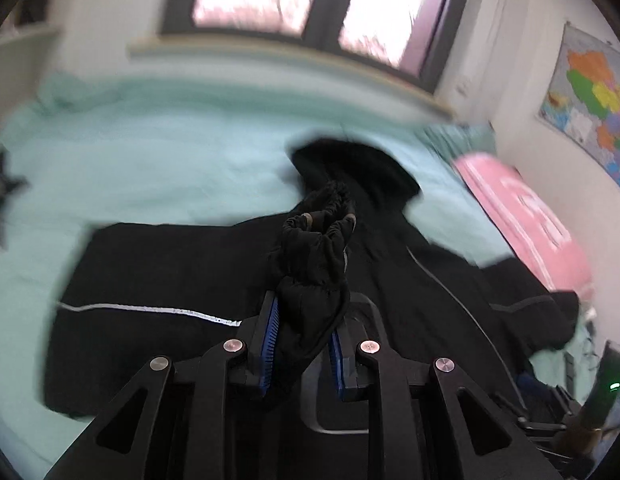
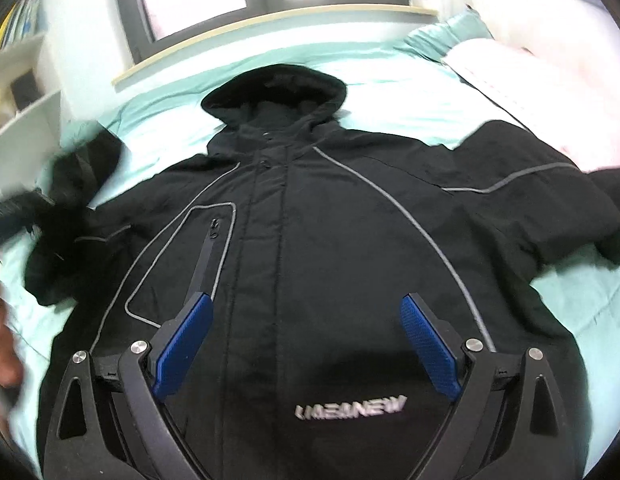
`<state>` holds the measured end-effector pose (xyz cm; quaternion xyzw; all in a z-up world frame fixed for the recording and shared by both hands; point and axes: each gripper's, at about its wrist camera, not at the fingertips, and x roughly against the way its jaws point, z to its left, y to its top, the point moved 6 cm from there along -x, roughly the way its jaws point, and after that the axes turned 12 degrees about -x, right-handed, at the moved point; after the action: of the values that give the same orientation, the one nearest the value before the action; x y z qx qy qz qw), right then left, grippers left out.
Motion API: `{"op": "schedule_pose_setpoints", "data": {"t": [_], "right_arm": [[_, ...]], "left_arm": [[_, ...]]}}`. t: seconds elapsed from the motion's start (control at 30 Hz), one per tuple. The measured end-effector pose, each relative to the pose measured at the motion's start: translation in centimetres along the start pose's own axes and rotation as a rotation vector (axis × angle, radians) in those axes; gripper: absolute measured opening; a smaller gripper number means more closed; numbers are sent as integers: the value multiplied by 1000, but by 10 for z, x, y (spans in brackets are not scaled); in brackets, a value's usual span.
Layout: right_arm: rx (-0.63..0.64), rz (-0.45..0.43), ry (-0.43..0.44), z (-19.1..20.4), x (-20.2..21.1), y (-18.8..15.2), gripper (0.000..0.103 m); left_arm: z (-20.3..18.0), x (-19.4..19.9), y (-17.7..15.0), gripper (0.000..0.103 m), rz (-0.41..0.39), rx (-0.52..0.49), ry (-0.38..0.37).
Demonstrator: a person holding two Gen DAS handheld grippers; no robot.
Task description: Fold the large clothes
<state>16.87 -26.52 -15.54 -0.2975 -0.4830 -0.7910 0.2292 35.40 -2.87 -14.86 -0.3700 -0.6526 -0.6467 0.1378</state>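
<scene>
A large black hooded jacket with grey piping lies front up on a mint green bed; it also shows in the left wrist view. My left gripper is shut on the gathered cuff of the jacket's sleeve and holds it lifted above the jacket body. That gripper shows blurred at the left edge of the right wrist view. My right gripper is open and empty, hovering over the jacket's lower front, above a white logo. The hood points toward the window.
A pink blanket lies on the bed by the wall with a map. A window sill runs behind the bed. White shelves stand at the left. Dark gear sits off the bed's edge.
</scene>
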Motion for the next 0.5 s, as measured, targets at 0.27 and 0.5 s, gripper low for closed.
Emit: {"op": "schedule_pose_setpoints", "data": {"t": [0.27,0.5], "right_arm": [[153,67,-39,-2,-5,-18,96],[198,101,144,51,-9,-8,95]], "left_arm": [[-14,-100,-56,27,229,40,-66],[-8,-43,-35,59,165,122,-294]]}}
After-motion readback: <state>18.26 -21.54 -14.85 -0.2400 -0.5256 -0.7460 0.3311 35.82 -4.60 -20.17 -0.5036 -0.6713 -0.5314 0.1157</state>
